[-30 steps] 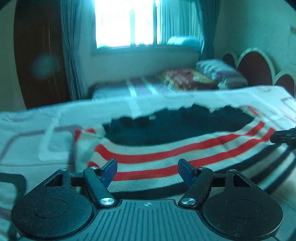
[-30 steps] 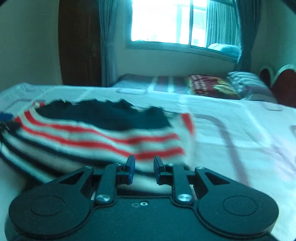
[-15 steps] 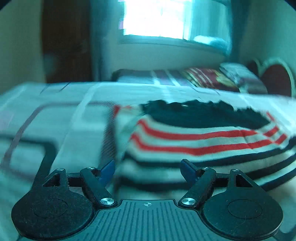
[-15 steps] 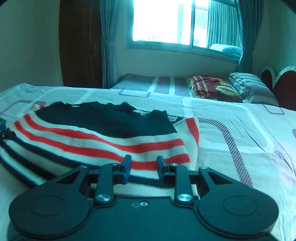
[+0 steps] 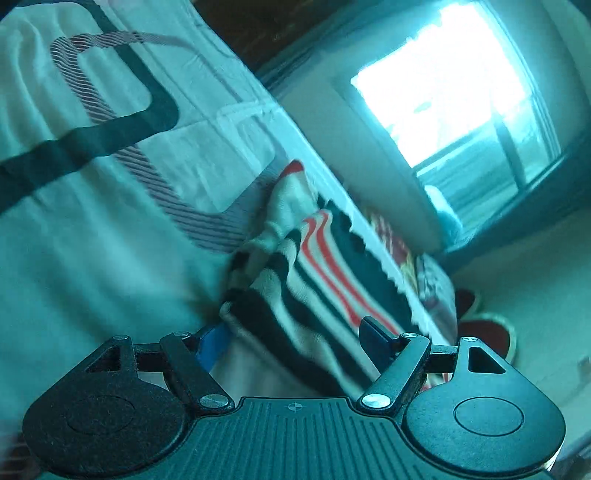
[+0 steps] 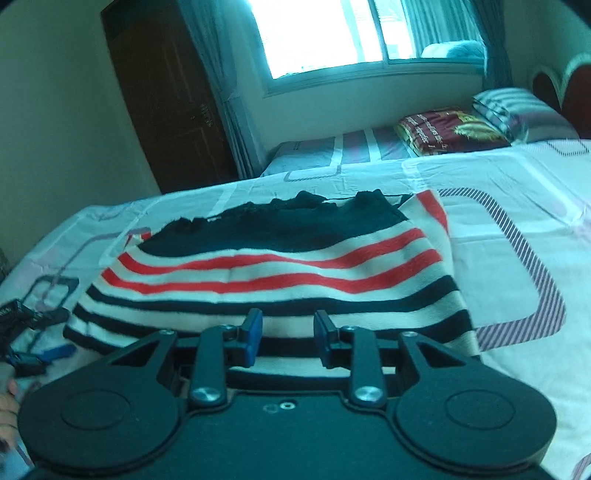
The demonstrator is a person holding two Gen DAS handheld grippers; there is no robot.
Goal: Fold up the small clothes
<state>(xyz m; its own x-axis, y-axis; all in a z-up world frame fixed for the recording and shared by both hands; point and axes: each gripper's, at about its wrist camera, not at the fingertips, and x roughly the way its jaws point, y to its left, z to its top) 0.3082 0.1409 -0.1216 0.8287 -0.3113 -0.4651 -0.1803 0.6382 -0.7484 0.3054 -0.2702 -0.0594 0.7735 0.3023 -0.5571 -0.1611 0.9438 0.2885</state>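
A small striped garment point(image 6: 273, 273), navy at the top with red, white and navy stripes, lies on the patterned bedsheet point(image 6: 517, 192). My right gripper point(image 6: 287, 328) is at its near hem, jaws a little apart with nothing between them. The left wrist view is rolled sideways; there my left gripper point(image 5: 295, 332) is open wide at the garment's point(image 5: 314, 273) left side edge, with bunched cloth between the jaws. The left gripper's blue fingertips also show at the far left of the right wrist view point(image 6: 44, 354).
A second bed with a red cushion point(image 6: 450, 133) and a striped pillow point(image 6: 517, 110) stands behind, under the window point(image 6: 332, 33). A dark wooden door point(image 6: 166, 92) is at the back left. A headboard point(image 6: 554, 81) is at the right.
My left gripper has swung left and rolled sideways to the garment's left edge. My right gripper has opened a little and risen slightly. The garment lies flatter.
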